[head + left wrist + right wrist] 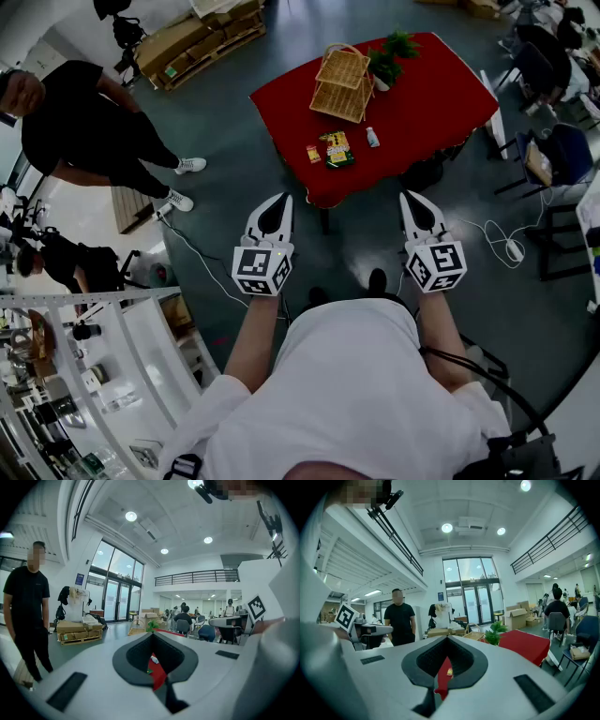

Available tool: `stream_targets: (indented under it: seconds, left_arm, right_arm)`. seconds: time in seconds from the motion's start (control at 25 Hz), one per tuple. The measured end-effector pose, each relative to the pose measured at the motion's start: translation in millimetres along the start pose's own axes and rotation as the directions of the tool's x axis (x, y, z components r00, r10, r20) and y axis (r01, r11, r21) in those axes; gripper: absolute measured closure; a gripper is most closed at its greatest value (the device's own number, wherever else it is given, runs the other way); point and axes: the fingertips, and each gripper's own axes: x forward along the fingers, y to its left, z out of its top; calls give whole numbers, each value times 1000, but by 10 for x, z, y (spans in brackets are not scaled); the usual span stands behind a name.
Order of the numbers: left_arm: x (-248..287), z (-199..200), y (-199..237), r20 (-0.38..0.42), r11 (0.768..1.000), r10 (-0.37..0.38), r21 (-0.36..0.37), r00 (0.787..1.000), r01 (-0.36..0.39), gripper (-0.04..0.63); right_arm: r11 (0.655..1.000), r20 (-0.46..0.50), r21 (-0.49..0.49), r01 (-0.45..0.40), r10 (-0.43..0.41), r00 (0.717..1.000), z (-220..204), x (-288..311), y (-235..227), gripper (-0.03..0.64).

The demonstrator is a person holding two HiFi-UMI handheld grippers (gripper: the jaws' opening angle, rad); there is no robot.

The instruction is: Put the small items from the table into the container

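Both tools are out in front, short of the red table (431, 103). The left tool (283, 199) has its jaws together and empty, and the right tool (406, 197) is the same. Near the table's front edge lie an orange packet (313, 154), a green packet (337, 149) and what may be a small white bottle (372, 137). The wicker basket (342, 82) stands behind them.
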Motion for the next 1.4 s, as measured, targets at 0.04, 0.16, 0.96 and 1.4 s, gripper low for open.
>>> stream_targets:
  seconds: [0.04,0.16,0.96,1.4]
  left_arm:
    - [3,0,-1,1,1000,0,0,1000,0,588]
    - [1,5,-9,3,1000,-1,1,1000,1,588]
    - [-69,-15,171,2,1000,-14,8,1000,14,588]
    - [-211,-183,565,-32,999,-45,2,999,45,588]
  right_arm:
    - [1000,0,0,-1,1,1000,-4,4,-1,604]
    - [1000,0,2,-1,1,1000,-9,3,0,604]
    - [1000,-30,29,13,-12,999,-79,98,94,604]
    - [998,-64,51,23,-19,998,-274,231,510,603]
